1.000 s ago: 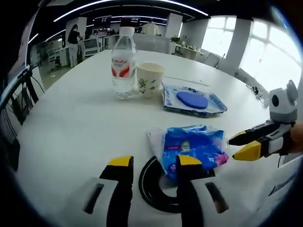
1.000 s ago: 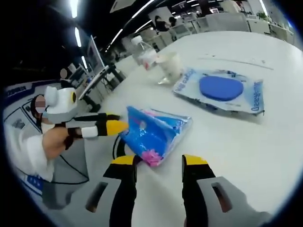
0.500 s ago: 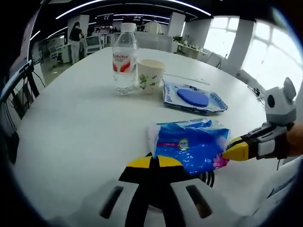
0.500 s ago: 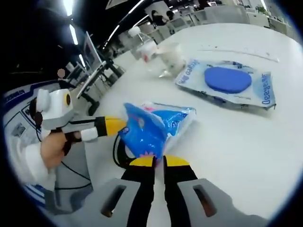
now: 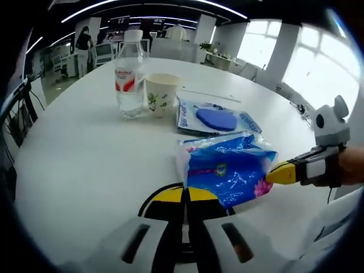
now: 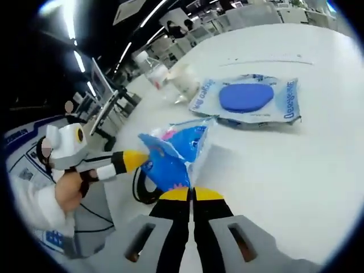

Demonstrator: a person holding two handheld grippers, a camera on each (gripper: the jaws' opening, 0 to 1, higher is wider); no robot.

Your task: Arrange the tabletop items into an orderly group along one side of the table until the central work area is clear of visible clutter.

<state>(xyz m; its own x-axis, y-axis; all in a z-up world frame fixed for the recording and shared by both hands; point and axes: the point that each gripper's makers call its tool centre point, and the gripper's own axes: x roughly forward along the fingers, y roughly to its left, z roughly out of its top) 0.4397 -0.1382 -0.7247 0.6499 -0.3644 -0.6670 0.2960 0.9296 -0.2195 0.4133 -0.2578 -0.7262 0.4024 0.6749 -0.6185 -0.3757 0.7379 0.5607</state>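
White and round, the desk (image 5: pixel 85 148) stands in an open office lit by ceiling strips. At its near edge a blue snack bag (image 5: pixel 227 168) is lifted off the surface, pinched from both ends: the left gripper (image 5: pixel 186 196) is clenched on its lower corner and the right gripper (image 6: pixel 191 195) is clamped on the opposite edge. A black cable loop (image 6: pixel 142 187) lies on the desk under the bag. Just beyond the bag rests a flat clear packet (image 5: pixel 213 119) holding a blue oval pad; its blue lettering is too blurred to read. Past that stand a paper cup (image 5: pixel 160 95) with green print and, touching-close beside it, a water bottle (image 5: pixel 130 74) with a red-and-white label, unreadable.
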